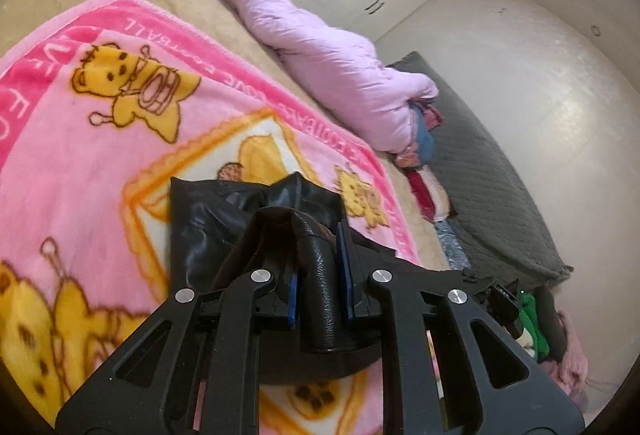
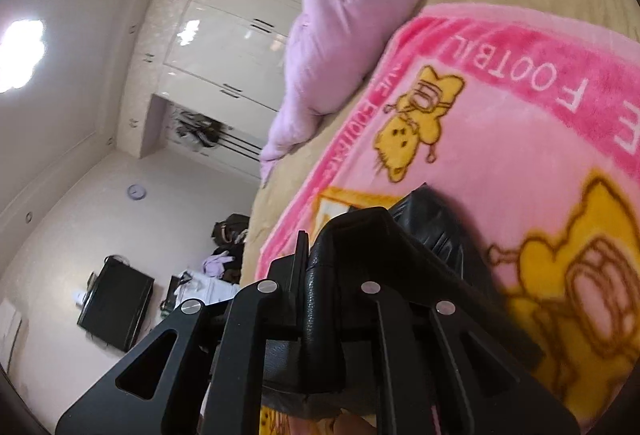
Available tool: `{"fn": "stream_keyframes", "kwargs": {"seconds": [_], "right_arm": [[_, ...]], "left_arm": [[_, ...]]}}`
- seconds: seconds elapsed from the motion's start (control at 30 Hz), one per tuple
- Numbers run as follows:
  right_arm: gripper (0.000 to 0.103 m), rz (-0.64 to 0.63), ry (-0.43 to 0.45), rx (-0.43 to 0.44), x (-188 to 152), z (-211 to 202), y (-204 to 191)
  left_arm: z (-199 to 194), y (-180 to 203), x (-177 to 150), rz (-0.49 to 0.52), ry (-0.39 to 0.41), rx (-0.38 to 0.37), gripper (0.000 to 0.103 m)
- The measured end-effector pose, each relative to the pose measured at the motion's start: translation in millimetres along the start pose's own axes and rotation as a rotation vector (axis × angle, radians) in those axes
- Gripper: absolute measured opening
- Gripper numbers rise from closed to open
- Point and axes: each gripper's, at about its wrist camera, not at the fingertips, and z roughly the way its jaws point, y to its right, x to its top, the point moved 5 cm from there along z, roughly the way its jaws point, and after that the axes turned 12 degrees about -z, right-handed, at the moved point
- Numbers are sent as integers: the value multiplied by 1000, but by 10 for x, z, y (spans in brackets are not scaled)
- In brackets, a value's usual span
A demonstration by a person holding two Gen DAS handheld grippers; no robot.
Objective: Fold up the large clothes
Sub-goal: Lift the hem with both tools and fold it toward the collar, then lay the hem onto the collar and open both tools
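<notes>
A black leather garment (image 1: 208, 223) lies bunched on a pink cartoon blanket (image 1: 100, 155) spread over the bed. My left gripper (image 1: 320, 255) is shut on a thick fold of the black leather between its blue pads (image 1: 344, 275). In the right wrist view the same black garment (image 2: 436, 227) shows, and my right gripper (image 2: 320, 259) is shut on another fold of it, just above the pink blanket (image 2: 500, 155). Most of the garment is hidden behind the grippers.
A lilac quilt (image 1: 320, 47) lies rolled along the bed's far side, also in the right wrist view (image 2: 340, 15). A grey quilted mat (image 1: 488, 187) and a clothes pile (image 1: 536, 323) are beside the bed. White wardrobes (image 2: 224, 35) and a black television (image 2: 116, 311) line the walls.
</notes>
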Motion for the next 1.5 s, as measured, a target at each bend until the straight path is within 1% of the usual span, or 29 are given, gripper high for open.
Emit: {"fn": "stream_keyframes", "kwargs": {"seconds": [0.1,0.23,0.37,0.47,0.53,0.57,0.63,0.67,0.7,0.73,0.77,0.8,0.87,0.9,0.93,0.97,1.0,1.03,1.1,1.13,1.2,1.23,1.27,1.3,1.37,1.4,1.43,1.47,1.5], "right_arm": [[9,23,-21,-43,44,254,133],[9,65,-38,-79,54,512,302],[9,95,-49,-140,-48,745,538],[9,78,-57,-179,-152,865,692],[11,78,-88,-209,-209,937,803],[12,87,-100,-209,-217,960,843],[17,95,-114,-190,-207,974,866],[22,93,-117,-178,-195,961,855],[31,92,-118,-159,-183,945,837],[36,92,-114,-143,-169,926,823],[45,97,-99,-120,-146,894,812],[49,106,-93,-103,-130,874,805],[53,132,-77,-80,-102,831,834],[57,131,-63,-87,-84,799,848],[60,126,-33,-100,-51,743,873],[69,123,-3,-119,-16,669,889],[71,117,20,-149,14,605,914],[71,103,35,-180,47,550,926],[71,14,49,-258,106,434,878],[71,-48,44,-306,118,403,825],[74,-191,10,-443,105,404,714],[75,-254,-8,-501,85,428,664],[75,-367,-35,-550,44,476,539],[75,-424,-56,-551,-2,527,476],[74,-550,-122,-525,-146,672,304],[74,-587,-146,-515,-210,737,264],[73,-621,-176,-517,-273,819,239],[73,-636,-195,-531,-308,884,243],[67,-646,-214,-550,-344,951,270]], "left_arm": [[209,-102,117,-18,-4,39,9],[414,-259,217,-58,-9,63,9],[601,-407,234,-71,-9,102,10],[760,-558,215,-101,-7,138,11],[854,-632,189,-98,-4,163,12],[885,-660,178,-96,1,170,12],[929,-710,161,-102,8,172,13],[937,-728,154,-110,10,166,15],[942,-733,146,-117,12,158,18],[939,-727,137,-122,14,147,23],[931,-706,131,-120,17,139,27],[919,-675,131,-114,23,129,30],[874,-582,134,-93,46,116,41],[821,-522,146,-85,69,103,46],[787,-475,158,-77,87,96,55],[725,-423,172,-60,115,94,62],[666,-372,189,-36,143,99,62],[589,-315,202,-3,171,104,62],[541,-269,208,29,180,117,62],[551,-285,196,37,162,137,64],[579,-358,161,48,143,185,65],[612,-417,126,59,129,220,65],[650,-475,92,70,116,250,65],[690,-533,46,76,99,274,65],[787,-642,-61,79,55,296,65],[857,-678,-130,96,32,318,64],[902,-683,-185,127,27,340,54],[921,-685,-223,159,34,360,38],[943,-680,-259,196,46,383,34]]}}
